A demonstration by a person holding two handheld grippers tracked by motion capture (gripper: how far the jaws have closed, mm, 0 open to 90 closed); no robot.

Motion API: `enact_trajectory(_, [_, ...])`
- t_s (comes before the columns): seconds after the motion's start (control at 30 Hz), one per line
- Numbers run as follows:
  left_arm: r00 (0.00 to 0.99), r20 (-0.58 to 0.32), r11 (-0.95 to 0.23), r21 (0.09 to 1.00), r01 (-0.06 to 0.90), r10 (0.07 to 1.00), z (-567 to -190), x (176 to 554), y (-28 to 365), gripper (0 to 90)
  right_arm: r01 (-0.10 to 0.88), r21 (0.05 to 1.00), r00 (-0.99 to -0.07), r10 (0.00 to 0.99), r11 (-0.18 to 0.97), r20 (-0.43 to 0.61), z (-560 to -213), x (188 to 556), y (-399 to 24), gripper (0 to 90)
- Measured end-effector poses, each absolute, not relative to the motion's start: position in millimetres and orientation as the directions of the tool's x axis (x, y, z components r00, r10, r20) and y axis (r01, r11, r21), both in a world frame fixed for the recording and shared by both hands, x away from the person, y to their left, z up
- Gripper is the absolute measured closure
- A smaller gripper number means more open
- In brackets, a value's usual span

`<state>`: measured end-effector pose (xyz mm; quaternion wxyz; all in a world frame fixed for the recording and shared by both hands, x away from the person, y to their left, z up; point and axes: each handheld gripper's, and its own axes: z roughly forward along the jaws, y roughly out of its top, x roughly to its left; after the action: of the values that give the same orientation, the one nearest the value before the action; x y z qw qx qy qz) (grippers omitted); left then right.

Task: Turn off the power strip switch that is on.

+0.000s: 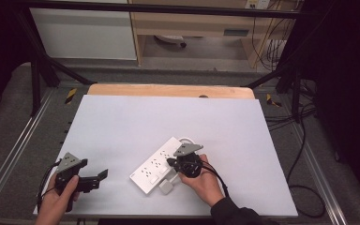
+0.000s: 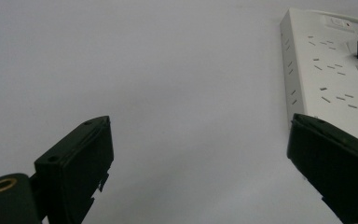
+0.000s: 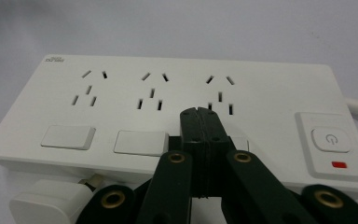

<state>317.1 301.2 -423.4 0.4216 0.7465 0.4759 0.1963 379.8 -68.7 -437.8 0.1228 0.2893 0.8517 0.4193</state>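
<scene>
A white power strip lies slantwise on the white table, near the front edge and a little right of centre. The right gripper rests over the strip's near side, jaws pressed together with nothing between them, tips by the rightmost socket group and the power button. A white plug sits just beside the strip's near edge. The left gripper hovers at the near left, jaws spread wide, apart from the strip.

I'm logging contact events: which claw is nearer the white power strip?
Right. The right claw sits shut on top of the power strip; the left claw hangs open off its end, apart from it.
</scene>
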Motion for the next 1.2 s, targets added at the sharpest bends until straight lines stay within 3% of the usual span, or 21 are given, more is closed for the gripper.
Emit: enact_trajectory(1.2, [0.471,-0.109,-0.190,0.818,0.543,0.875,-423.2,317.1,301.3,7.1,0.393,0.822,-0.781,0.622,0.413,0.061,-431.8,382.0,-75.8,90.0])
